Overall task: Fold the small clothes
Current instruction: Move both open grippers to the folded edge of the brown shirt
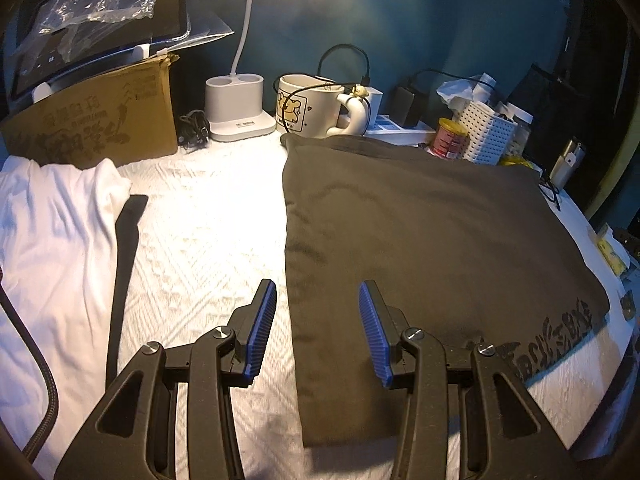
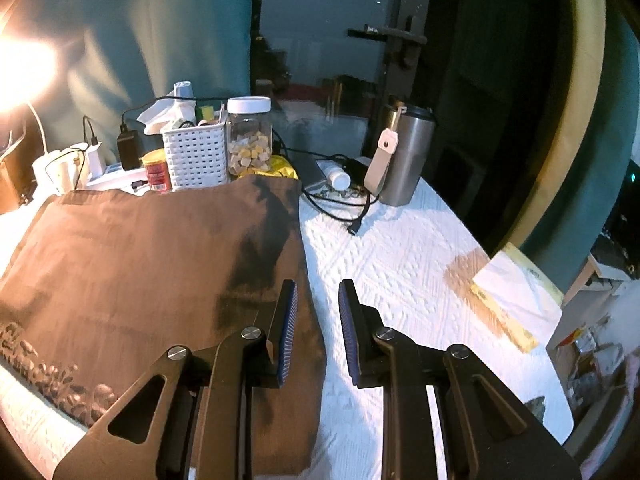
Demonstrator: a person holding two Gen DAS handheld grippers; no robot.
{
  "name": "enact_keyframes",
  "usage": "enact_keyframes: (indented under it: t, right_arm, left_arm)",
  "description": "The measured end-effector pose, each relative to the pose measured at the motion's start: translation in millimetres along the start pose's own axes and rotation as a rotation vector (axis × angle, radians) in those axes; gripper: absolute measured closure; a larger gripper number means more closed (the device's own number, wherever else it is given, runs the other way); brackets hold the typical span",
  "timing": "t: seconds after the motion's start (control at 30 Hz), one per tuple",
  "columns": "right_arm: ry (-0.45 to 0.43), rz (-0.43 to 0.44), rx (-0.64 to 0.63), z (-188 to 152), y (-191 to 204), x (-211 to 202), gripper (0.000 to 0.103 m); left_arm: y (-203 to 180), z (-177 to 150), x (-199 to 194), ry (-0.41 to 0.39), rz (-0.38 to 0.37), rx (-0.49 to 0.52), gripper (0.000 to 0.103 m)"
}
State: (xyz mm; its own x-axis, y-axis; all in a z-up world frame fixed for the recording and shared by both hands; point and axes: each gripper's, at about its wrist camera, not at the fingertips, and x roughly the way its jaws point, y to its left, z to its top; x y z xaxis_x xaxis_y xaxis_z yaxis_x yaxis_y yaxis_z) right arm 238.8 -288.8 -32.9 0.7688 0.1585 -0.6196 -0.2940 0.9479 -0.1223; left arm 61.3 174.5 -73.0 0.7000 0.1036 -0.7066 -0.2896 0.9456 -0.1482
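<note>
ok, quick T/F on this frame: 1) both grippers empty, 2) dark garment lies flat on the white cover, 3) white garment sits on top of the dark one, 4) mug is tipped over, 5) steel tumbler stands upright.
1. True: the left gripper and the right gripper both stand open with nothing between the jaws.
2. True: the dark garment lies spread flat on the white cover.
3. False: the white garment lies apart, off to its left.
4. False: the mug stands upright.
5. True: the steel tumbler stands upright.
</note>
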Motion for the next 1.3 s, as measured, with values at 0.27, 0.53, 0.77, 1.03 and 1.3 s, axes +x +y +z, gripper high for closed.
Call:
enact_keyframes:
  t: [0.27, 0.53, 0.77, 1.03, 1.3]
  right_arm:
    - [0.034, 0.019, 0.064, -28, -16, -2, 0.08]
    - [0.107, 0.07, 0.129, -67, -25, 5, 0.063]
    - [0.149, 0.133, 0.172, -94, -28, 11, 0.061]
    - [0.151, 0.227, 0.265, -100, -32, 13, 0.061]
    - [0.115, 0.226, 0.224, -100, -13, 14, 0.065]
  left_arm:
    - [4, -22, -5, 0.02, 0.028, -0.014, 0.06]
    - [10, -44, -7, 0.03, 0.051, -0.048, 0.06]
    - [16, -51, -3, 0.049, 0.08, -0.074, 0.06]
    - [12, -49, -13, 0.029, 0.012, -0.097, 0.06]
    - [-2, -53, -11, 0.077, -0.067, -0.063, 0.049]
